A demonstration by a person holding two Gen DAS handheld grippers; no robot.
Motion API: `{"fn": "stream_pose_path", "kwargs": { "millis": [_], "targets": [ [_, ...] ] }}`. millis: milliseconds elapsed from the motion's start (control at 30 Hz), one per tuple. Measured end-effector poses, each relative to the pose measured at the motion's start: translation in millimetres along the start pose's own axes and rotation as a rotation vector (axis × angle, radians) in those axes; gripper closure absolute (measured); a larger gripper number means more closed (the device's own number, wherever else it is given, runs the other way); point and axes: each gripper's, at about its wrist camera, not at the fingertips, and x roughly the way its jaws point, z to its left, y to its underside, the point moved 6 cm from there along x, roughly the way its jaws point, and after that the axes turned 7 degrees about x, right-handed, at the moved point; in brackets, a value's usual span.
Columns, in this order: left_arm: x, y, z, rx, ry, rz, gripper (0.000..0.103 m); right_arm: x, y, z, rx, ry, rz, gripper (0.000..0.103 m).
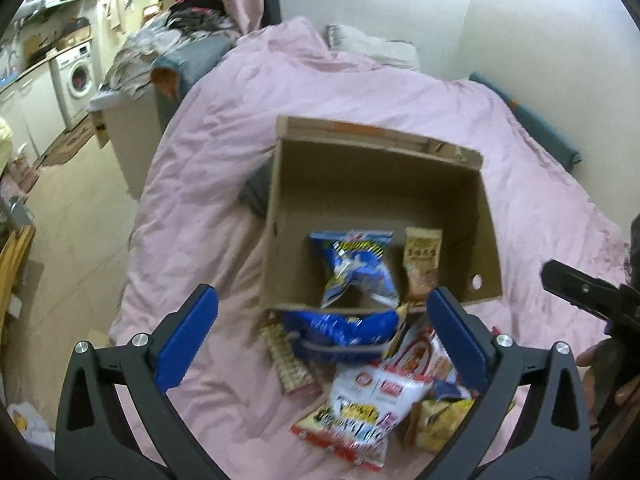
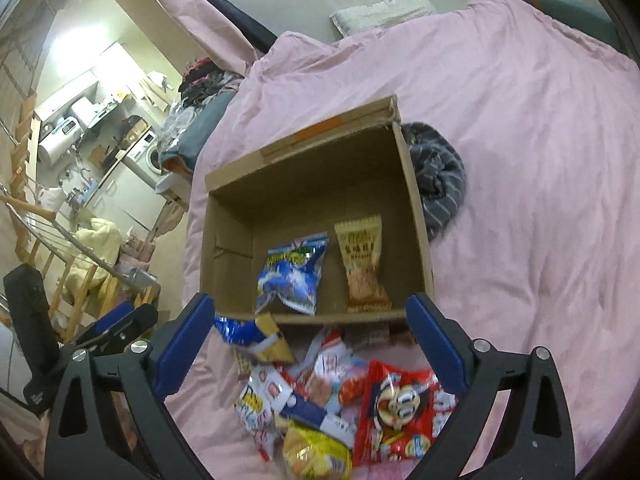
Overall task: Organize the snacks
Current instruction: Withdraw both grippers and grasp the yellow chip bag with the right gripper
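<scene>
- Two grippers, my left gripper [image 1: 322,334] and right gripper [image 2: 310,338], hang spread wide with nothing between the fingers.
- Under them a pile of snack packets [image 2: 320,396] lies on the pink bed [image 2: 520,160].
- Just beyond stands the cardboard box [image 1: 276,216], holding a blue packet [image 1: 352,268] and a tan packet [image 1: 422,264].
- A striped cloth [image 2: 438,172] touches its far corner.

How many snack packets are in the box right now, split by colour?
Blue packet: 1
Tan packet: 1
Total inside the cardboard box: 2
The rest lie in a pile on the pink bedcover in front of the box; they overlap too much to count.
</scene>
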Motion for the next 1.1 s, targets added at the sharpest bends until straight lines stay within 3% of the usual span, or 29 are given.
{"fn": "stream_pose_path", "kwargs": {
  "millis": [133,300,533,600,767,800,867,967,1100],
  "targets": [
    [-0.8,15.8,14.0,-0.041,-0.011,0.033,0.000,2.6,21.8,-4.8,0.015,0.009,0.060,0.004],
    [5.4,33.6,17.4,-0.021,0.004,0.099,0.000,9.7,62.2,-6.3,-0.024,0.036,0.181,0.004],
    [17.9,60.6,16.8,0.048,-0.031,0.174,0.000,22.3,121.6,-18.1,-0.075,0.115,0.338,0.006],
    [20.8,68.2,13.4,0.064,-0.028,0.196,0.000,24.1,128.9,-17.3,-0.102,0.133,0.342,0.017],
    [23.8,74.2,2.2,0.090,-0.016,0.214,0.000,42.0,142.4,-8.1,-0.179,0.149,0.395,0.030],
    [24.4,73.8,1.1,0.095,-0.018,0.213,0.000,45.6,145.0,-7.2,-0.202,0.167,0.407,0.041],
    [26.1,72.5,0.5,0.104,-0.030,0.211,0.000,47.0,148.0,-6.6,-0.248,0.211,0.404,0.053],
    [29.5,74.1,6.5,0.091,-0.048,0.227,0.000,37.7,148.4,-5.6,-0.269,0.202,0.403,0.058],
    [34.6,76.5,15.5,0.045,-0.042,0.259,0.000,12.8,147.5,-3.0,-0.225,0.091,0.425,0.059]
  ]
}}
